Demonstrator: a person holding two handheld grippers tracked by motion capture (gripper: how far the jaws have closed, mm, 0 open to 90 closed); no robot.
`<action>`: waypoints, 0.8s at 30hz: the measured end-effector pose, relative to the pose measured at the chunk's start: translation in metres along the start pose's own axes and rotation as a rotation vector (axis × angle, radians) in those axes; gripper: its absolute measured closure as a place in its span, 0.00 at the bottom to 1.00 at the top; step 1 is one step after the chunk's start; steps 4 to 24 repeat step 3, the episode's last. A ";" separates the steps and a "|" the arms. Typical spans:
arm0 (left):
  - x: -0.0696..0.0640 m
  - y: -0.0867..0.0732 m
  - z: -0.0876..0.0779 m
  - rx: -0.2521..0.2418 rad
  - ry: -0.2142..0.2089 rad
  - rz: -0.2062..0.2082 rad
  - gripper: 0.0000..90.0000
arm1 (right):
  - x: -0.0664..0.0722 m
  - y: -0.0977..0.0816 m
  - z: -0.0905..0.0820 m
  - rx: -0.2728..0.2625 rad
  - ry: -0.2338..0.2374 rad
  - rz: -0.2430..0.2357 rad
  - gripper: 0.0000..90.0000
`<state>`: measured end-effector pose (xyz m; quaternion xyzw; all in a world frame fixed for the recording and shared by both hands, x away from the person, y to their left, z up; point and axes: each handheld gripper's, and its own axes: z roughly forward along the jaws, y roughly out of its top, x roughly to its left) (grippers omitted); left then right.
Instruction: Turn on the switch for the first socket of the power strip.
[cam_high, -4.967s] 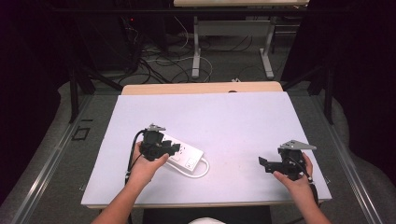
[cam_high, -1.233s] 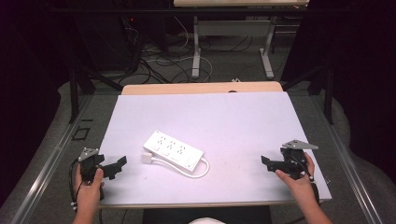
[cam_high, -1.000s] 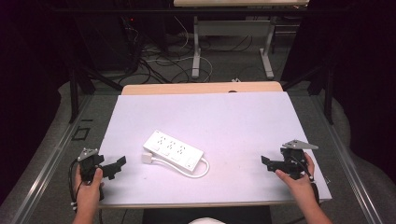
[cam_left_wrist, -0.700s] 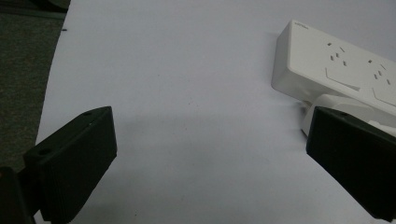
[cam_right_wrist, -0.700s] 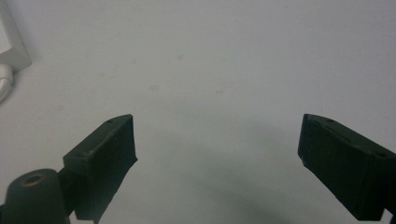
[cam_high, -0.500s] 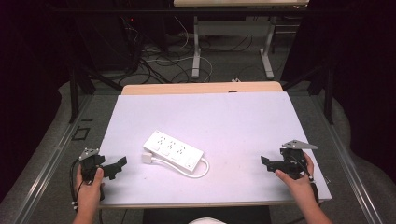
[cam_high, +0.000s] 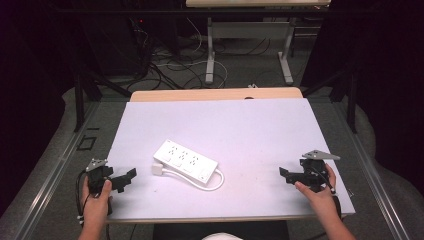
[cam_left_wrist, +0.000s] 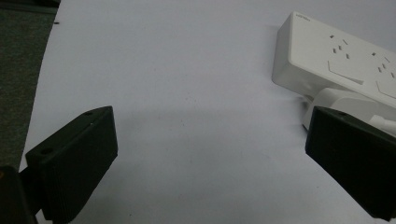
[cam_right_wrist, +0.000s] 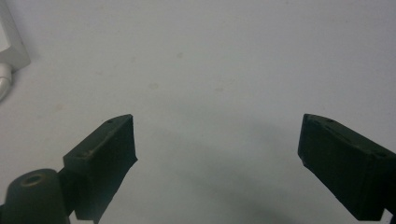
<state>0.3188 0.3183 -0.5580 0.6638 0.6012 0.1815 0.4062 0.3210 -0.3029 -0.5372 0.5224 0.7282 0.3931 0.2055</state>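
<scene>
The white power strip (cam_high: 185, 161) lies flat near the centre of the white tabletop (cam_high: 250, 130), its cord looped beside it, while the left gripper (cam_high: 125, 178) at the near-left edge and the right gripper (cam_high: 286, 175) at the near-right edge each hold their jaws wide apart and empty.

Table top (cam_high: 260, 125): white sheet, flat, covers nearly whole surface; tan wood strip (cam_high: 215, 94) shows at far edge.
Power strip (cam_high: 185, 160): white, multi-socket, lies diagonal, left of ctr on sheet; sockets face up.
Its cord (cam_high: 212, 183): white, loops round near-right end, runs back along near side to plug (cam_high: 158, 168) at left end.
Floor (cam_high: 240, 70): grey carpet; loose cables (cam_high: 170, 65) behind table.
2nd table (cam_high: 257, 4): far back, pale top, metal legs (cam_high: 211, 55).
</scene>
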 end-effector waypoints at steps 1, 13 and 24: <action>0.000 0.000 0.000 0.001 0.000 0.001 0.03 | 0.000 0.000 -0.001 0.007 0.007 0.002 0.12; 0.000 0.000 0.000 0.001 0.001 0.004 0.03 | 0.001 0.000 -0.001 0.008 0.007 0.012 0.12; 0.000 0.000 0.000 0.001 0.001 0.004 0.03 | 0.001 0.000 -0.001 0.008 0.007 0.012 0.12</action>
